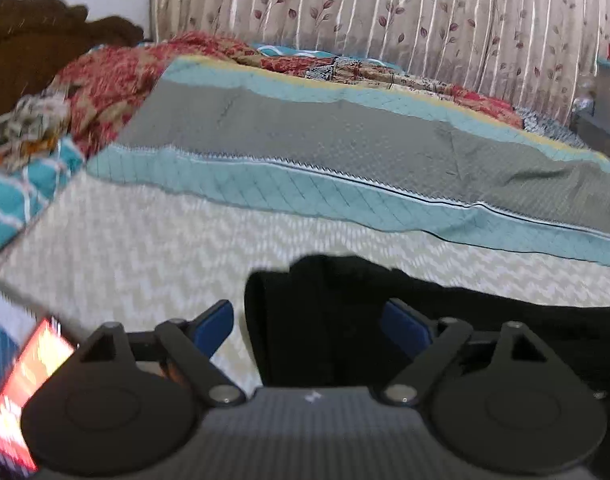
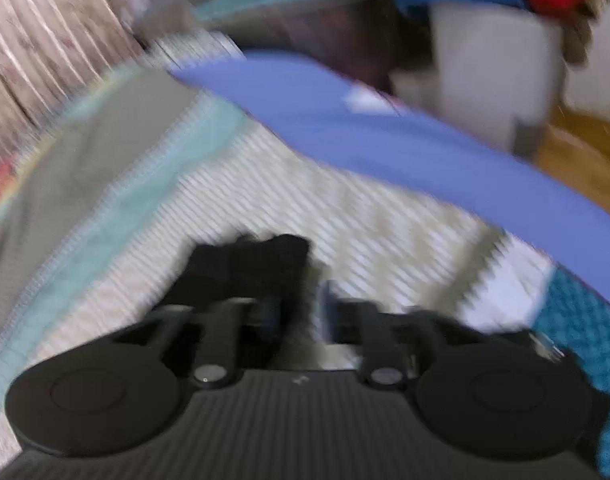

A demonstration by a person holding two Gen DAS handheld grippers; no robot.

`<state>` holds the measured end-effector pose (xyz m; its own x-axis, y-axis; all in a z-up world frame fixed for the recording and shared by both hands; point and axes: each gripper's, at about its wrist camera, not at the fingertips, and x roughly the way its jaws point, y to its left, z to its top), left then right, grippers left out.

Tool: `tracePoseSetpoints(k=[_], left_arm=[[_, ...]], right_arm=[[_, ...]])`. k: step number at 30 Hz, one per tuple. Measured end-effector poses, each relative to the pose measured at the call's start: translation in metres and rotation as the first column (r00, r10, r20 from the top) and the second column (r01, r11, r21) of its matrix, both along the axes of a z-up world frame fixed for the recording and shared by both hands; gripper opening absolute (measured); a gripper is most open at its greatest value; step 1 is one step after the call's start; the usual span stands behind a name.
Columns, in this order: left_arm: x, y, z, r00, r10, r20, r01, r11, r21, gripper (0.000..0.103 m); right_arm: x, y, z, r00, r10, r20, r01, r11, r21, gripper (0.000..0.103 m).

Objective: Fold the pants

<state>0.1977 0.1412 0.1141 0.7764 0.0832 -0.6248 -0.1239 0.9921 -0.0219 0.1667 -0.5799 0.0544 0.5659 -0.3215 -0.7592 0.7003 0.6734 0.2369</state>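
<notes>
1. L gripper (image 1: 307, 330) low in view, jaws wide apart, blue pads (image 1: 215, 326) clear of cloth.
2. Black pants (image 1: 325, 320) lie btwn & past the jaws, on pale zigzag sheet (image 1: 145, 248); edge of pants nearer the R pad.
3. Behind: grey/teal quilt (image 1: 305, 132), red floral blanket (image 1: 113, 76) at left.
4. Back: leaf-print curtain (image 1: 385, 8), dark wood headboard (image 1: 33, 32).
5. Bottom L corner: red glowing object, blurred, can't ID.

One pair of black pants (image 1: 345, 320), two grippers, one quilt (image 1: 345, 136), one curtain (image 1: 385, 8).
</notes>
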Motion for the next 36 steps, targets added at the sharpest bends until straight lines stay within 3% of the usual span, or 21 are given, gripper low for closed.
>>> tracePoseSetpoints(k=[3,7,9,11,13,15,16,17,19,20,21,22,24,26,28,30,32,34,35,36], left_arm=[[0.032,-0.011,-0.003,0.999,-0.035,-0.013,0.036,0.993,0.110,0.088],[0.069,-0.024,-0.026,0.995,-0.063,-0.071,0.079,0.964,0.253,0.088],[0.080,-0.025,-0.039,0.991,-0.075,-0.114,0.104,0.956,0.274,0.088],[0.087,-0.026,-0.049,0.987,-0.082,-0.140,0.117,0.956,0.267,0.088],[0.091,-0.029,-0.058,0.984,-0.096,-0.153,0.134,0.957,0.257,0.088],[0.094,-0.032,-0.064,0.982,-0.109,-0.155,0.147,0.955,0.258,0.085],[0.094,-0.034,-0.067,0.982,-0.110,-0.151,0.147,0.953,0.263,0.075],[0.095,-0.038,-0.070,0.982,-0.112,-0.150,0.150,0.950,0.273,0.058],[0.097,-0.043,-0.072,0.984,-0.109,-0.143,0.148,0.941,0.305,0.040],[0.095,-0.046,-0.071,0.984,-0.114,-0.136,0.152,0.936,0.317,0.023],[0.093,-0.049,-0.070,0.984,-0.125,-0.130,0.161,0.931,0.327,0.014],[0.091,-0.052,-0.068,0.984,-0.133,-0.120,0.167,0.923,0.347,0.010],[0.086,-0.054,-0.063,0.987,-0.138,-0.082,0.160,0.904,0.396,0.009],[0.085,-0.054,-0.057,0.992,-0.122,-0.042,0.128,0.897,0.423,0.009],[0.091,-0.047,-0.047,0.998,-0.056,0.003,0.050,0.917,0.396,0.009],[0.099,-0.039,-0.041,0.999,0.024,0.046,-0.038,0.941,0.336,0.009],[0.107,-0.038,-0.046,0.998,0.058,0.019,-0.061,0.948,0.313,0.015],[0.115,-0.041,-0.056,0.996,0.055,-0.072,-0.030,0.948,0.316,0.017],[0.113,-0.042,-0.058,0.994,0.061,-0.085,-0.030,0.945,0.327,0.017],[0.107,-0.041,-0.056,0.995,0.055,-0.079,-0.026,0.944,0.328,0.018]], right_arm=[[0.001,0.014,0.016,0.998,0.013,0.059,-0.010,0.998,-0.054,0.061],[0.040,0.043,0.036,0.997,0.049,0.053,-0.038,0.981,-0.192,0.066],[0.059,0.040,0.033,0.997,0.076,-0.009,-0.076,0.980,-0.185,0.068],[0.060,0.033,0.029,0.998,-0.001,-0.055,-0.013,0.970,-0.244,0.068],[0.052,0.031,0.033,1.000,0.012,0.017,-0.007,0.968,-0.251,0.068],[0.061,0.037,0.033,0.997,0.079,0.014,-0.074,0.974,-0.216,0.067],[0.070,0.040,0.030,0.993,0.114,-0.007,-0.113,0.976,-0.184,0.068],[0.083,0.043,0.026,0.990,0.137,-0.031,-0.140,0.980,-0.144,0.068],[0.105,0.045,0.011,0.984,0.167,-0.069,-0.170,0.984,-0.044,0.068],[0.113,0.048,0.002,0.979,0.184,-0.087,-0.185,0.983,-0.005,0.066],[0.123,0.052,-0.010,0.970,0.205,-0.134,-0.206,0.979,0.008,0.060],[0.129,0.061,-0.019,0.958,0.215,-0.192,-0.226,0.973,-0.040,0.029],[0.132,0.076,-0.019,0.947,0.249,-0.202,-0.279,0.951,-0.137,0.009],[0.132,0.073,-0.012,0.964,0.214,-0.156,-0.238,0.959,-0.154,0.006],[0.126,0.061,0.005,0.990,0.139,-0.003,-0.138,0.979,-0.149,0.006],[0.124,0.054,0.017,0.987,0.087,0.132,-0.066,0.986,-0.154,0.006],[0.135,0.058,0.014,0.991,0.093,0.094,-0.072,0.975,-0.208,0.008],[0.154,0.062,-0.004,0.986,0.144,-0.078,-0.156,0.971,-0.181,0.018],[0.159,0.062,-0.008,0.981,0.151,-0.120,-0.170,0.970,-0.174,0.023],[0.149,0.065,-0.006,0.985,0.145,-0.094,-0.160,0.969,-0.188,0.025]])
